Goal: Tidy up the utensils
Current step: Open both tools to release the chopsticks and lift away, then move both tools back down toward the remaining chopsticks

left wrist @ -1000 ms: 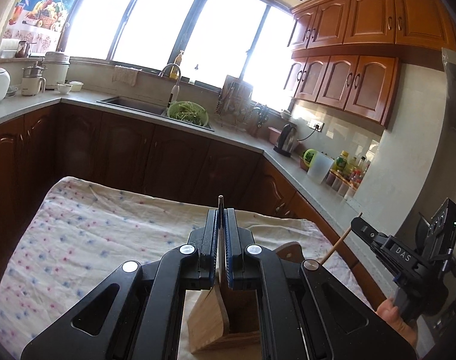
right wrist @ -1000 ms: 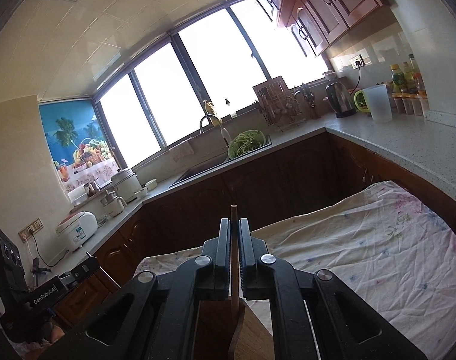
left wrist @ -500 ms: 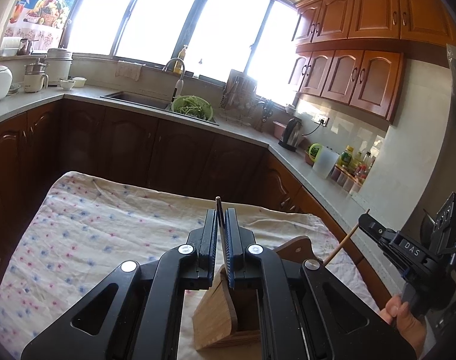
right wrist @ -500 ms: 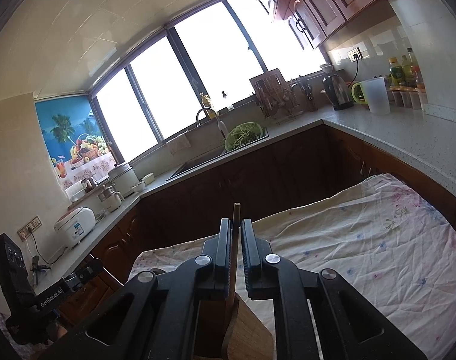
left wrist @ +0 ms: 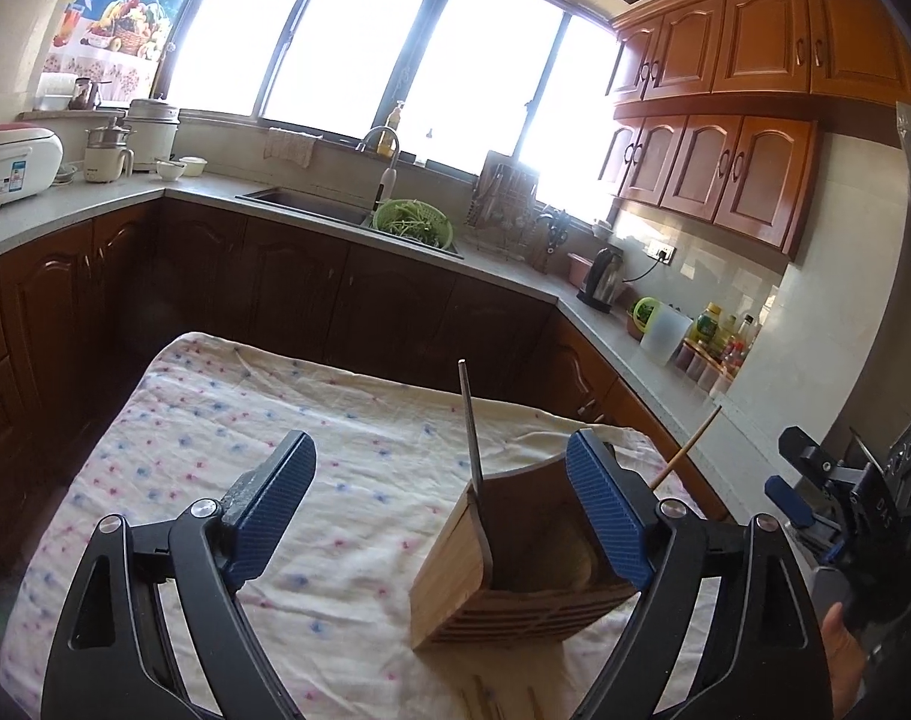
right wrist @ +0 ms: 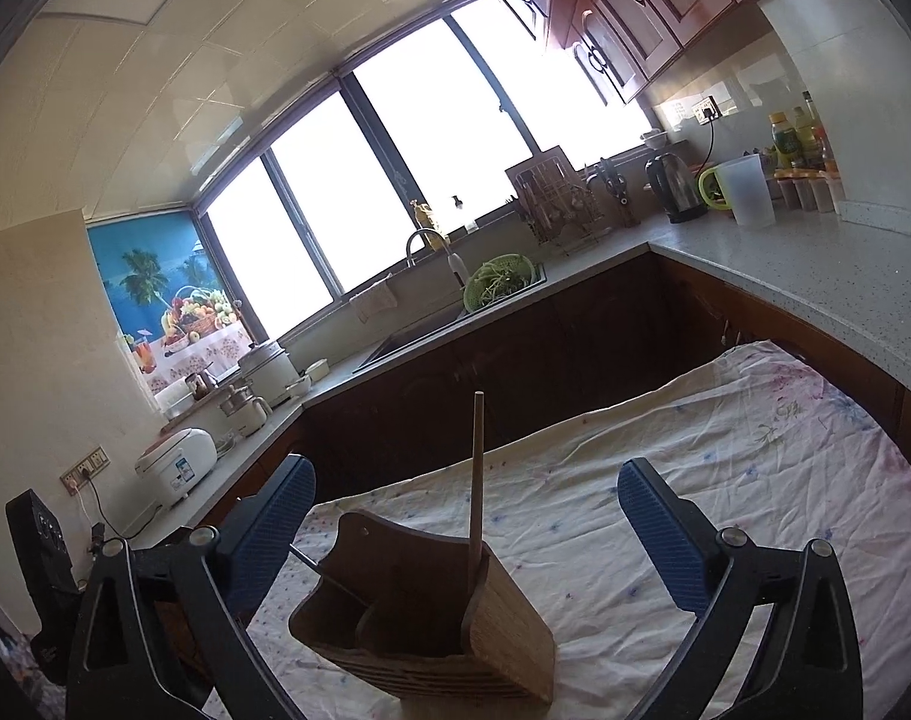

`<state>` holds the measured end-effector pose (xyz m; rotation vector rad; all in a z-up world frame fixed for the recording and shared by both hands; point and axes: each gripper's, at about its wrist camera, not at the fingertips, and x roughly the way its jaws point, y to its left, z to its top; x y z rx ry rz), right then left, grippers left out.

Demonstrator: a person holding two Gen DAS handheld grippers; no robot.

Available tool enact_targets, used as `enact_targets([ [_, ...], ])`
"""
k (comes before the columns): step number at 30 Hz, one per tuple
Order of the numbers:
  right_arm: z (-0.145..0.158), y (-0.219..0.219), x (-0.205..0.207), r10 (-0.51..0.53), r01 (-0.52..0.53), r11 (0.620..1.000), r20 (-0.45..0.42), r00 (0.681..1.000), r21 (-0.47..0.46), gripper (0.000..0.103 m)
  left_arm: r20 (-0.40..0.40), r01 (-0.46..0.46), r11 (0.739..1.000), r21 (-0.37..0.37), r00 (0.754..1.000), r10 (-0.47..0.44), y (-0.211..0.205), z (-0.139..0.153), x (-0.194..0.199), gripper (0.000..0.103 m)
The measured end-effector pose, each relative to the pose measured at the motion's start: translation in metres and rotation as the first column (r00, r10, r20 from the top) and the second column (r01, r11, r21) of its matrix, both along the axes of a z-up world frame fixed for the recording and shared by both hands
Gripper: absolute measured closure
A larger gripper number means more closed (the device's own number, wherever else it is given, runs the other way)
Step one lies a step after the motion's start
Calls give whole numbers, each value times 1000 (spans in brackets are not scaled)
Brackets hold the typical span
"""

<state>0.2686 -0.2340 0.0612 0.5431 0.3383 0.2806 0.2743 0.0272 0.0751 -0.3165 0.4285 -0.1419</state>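
Observation:
A wooden utensil holder (left wrist: 515,570) (right wrist: 485,636) stands on the flowered cloth. A grey metal handle (left wrist: 470,420) sticks up from its left compartment in the left wrist view, free between the blue pads of my left gripper (left wrist: 440,504), whose jaws are opening wide. A wooden chopstick (right wrist: 476,480) (left wrist: 686,450) stands in the holder's other side, untouched between the spreading fingers of my right gripper (right wrist: 464,534), also opening. The right gripper (left wrist: 797,474) shows at the far right of the left wrist view, held by a hand (left wrist: 839,654).
The cloth-covered table (left wrist: 245,420) is ringed by dark cabinets and a grey counter (right wrist: 815,282). On the counter are a sink with a green colander (left wrist: 413,222), a kettle (left wrist: 602,279), a jug, bottles and a rice cooker (left wrist: 11,165).
Both grippers were shut on their utensils, the left on the metal handle, the right on the chopstick. Now both stand wide open and have drawn back; the utensils stand in the holder.

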Motion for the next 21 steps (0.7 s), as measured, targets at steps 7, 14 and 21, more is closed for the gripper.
enact_targets([
  [7, -5, -8, -41, 16, -17, 1000, -34, 999, -14, 0, -34, 13, 1000, 27, 999, -12, -4, -7, -36, 14],
  [14, -15, -15, -92, 11, -15, 997, -60, 998, -71, 0, -84, 38, 999, 31, 996, -36, -10, -23, -73, 14],
  [21, -37, -28, -136, -21, 9, 995, -117, 993, -99, 0, -148, 59, 998, 27, 987, -54, -15, -47, -103, 14],
])
